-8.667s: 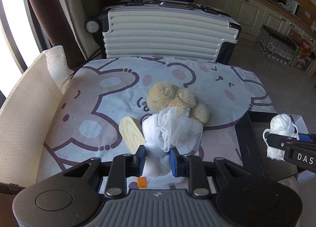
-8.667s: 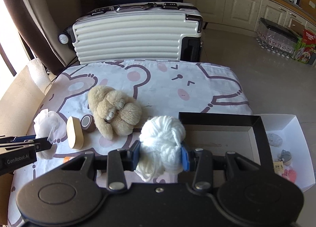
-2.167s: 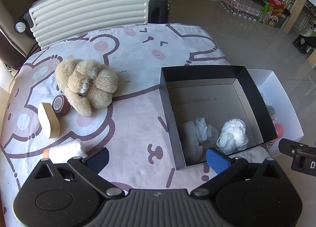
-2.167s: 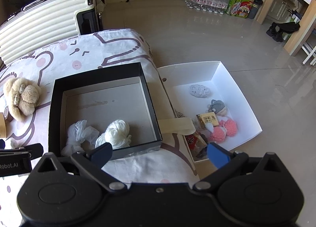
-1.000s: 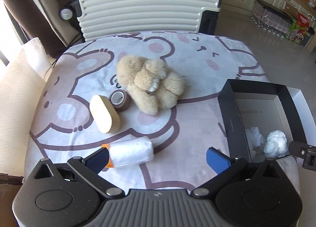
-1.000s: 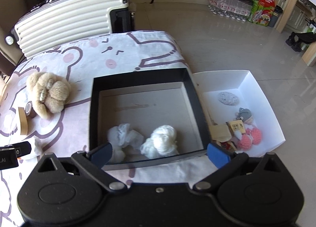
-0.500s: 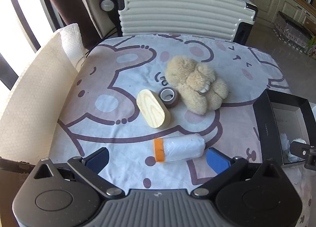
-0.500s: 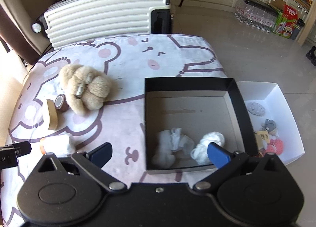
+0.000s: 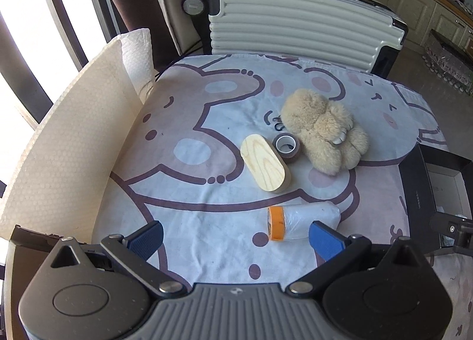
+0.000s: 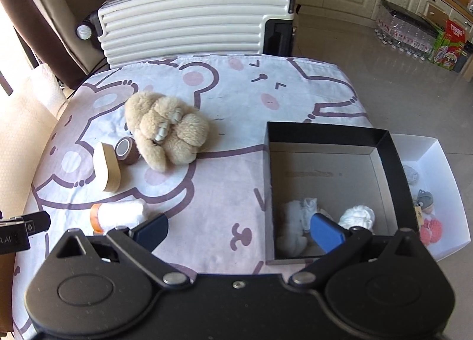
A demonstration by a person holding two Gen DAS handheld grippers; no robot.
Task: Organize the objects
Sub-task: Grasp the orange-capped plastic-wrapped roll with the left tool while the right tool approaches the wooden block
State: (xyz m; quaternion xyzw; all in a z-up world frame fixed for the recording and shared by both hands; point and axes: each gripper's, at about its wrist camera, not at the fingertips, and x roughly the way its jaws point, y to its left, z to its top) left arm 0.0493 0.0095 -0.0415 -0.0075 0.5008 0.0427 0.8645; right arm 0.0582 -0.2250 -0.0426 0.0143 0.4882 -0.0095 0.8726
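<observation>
On the bear-print cloth [image 9: 189, 192] lie a beige plush toy [image 9: 325, 130], a brown tape roll [image 9: 286, 145], an oval wooden block [image 9: 264, 167] and a white plastic roll with an orange end [image 9: 301, 221]. My left gripper [image 9: 236, 238] is open just in front of that roll, its right fingertip beside it. The black box [image 10: 328, 133] holds a white gauzy bundle [image 10: 298, 213] and a white yarn ball [image 10: 359, 216]. My right gripper [image 10: 239, 230] is open above the box's near left corner. The plush toy [image 10: 168, 130] and the roll [image 10: 121, 216] show in the right wrist view too.
A ribbed white suitcase [image 9: 295, 24] stands behind the table. A bubble-wrap sheet [image 9: 68, 145] rises along the left edge. A white tray [image 10: 434, 192] with small toys sits right of the black box. Kitchen cabinets and bottles line the far floor.
Both grippers let go of the gauzy bundle and the yarn, which now lie in the black box. The left gripper swung back left over the cloth; the right one shifted left too.
</observation>
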